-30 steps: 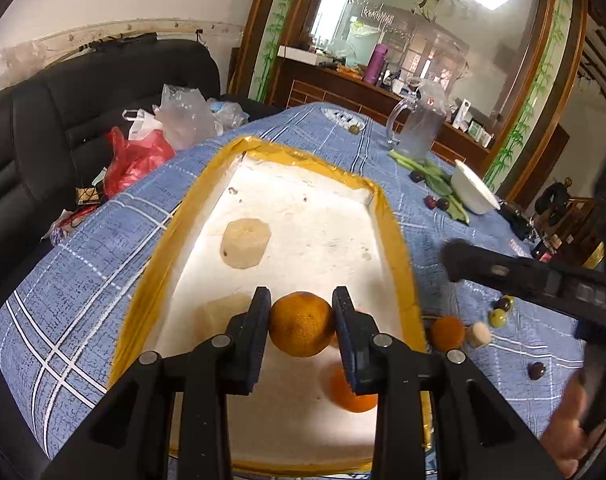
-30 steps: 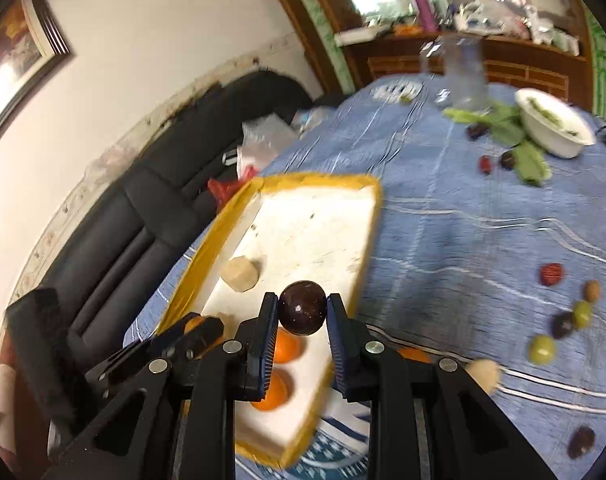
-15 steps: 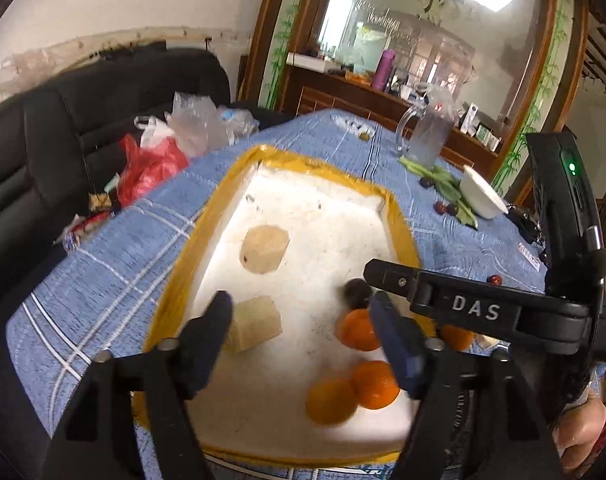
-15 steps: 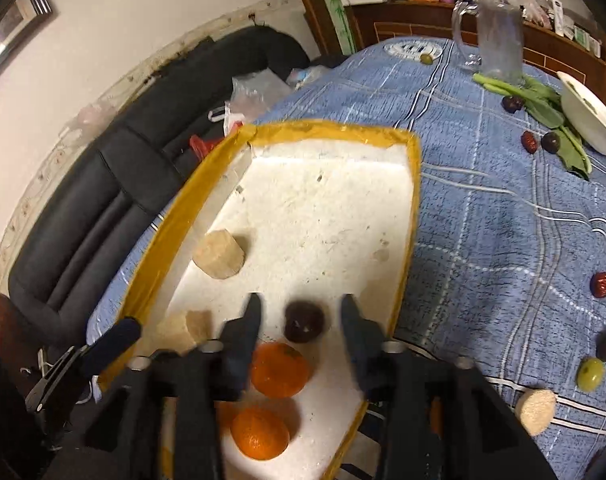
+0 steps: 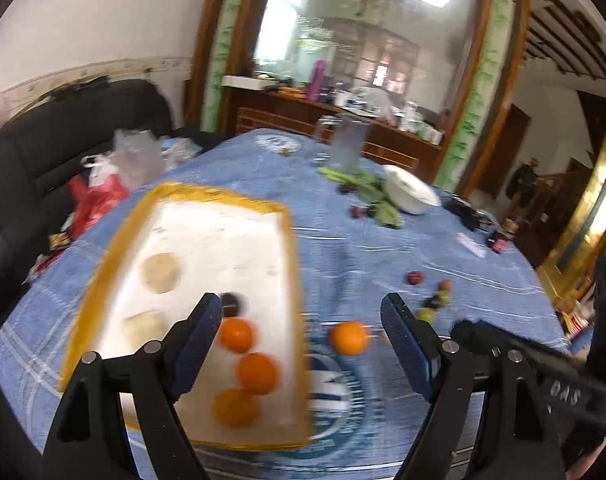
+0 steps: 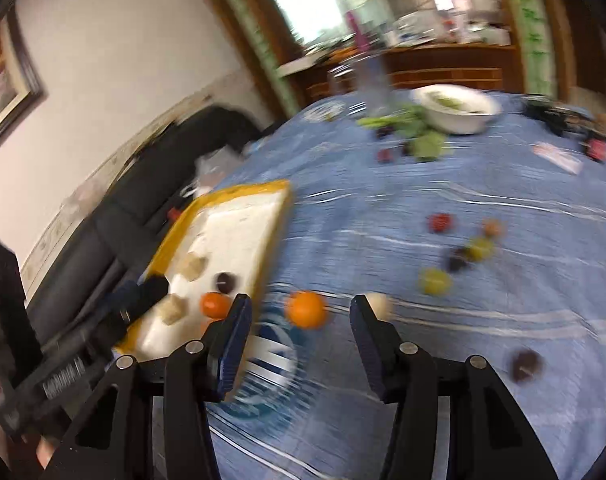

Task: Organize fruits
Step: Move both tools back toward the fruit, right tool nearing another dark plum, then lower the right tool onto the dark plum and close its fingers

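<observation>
Nearest me, my right gripper (image 6: pixel 297 342) has its jaws spread and opening further, with nothing pinched between them. Just beyond and centred in that gap, a loose orange (image 6: pixel 306 309) sits on the blue-clothed table (image 6: pixel 483 332), apart from both pads, so I judge the next pick is a straight push forward and down. The fruit is round, so there is no long axis to line up with. A pale fruit piece (image 6: pixel 381 305) lies just by the right-hand pad and could get nudged. My left gripper (image 5: pixel 299 344) is also empty, its jaws wide and opening; from its view the same orange (image 5: pixel 349 338) lies right of centre, so the right hand looks better placed. The yellow-rimmed tray (image 5: pixel 183 194), left of the orange, already holds three oranges and a dark fruit. Farther out, small fruits (image 6: pixel 435 281) are scattered well apart.
</observation>
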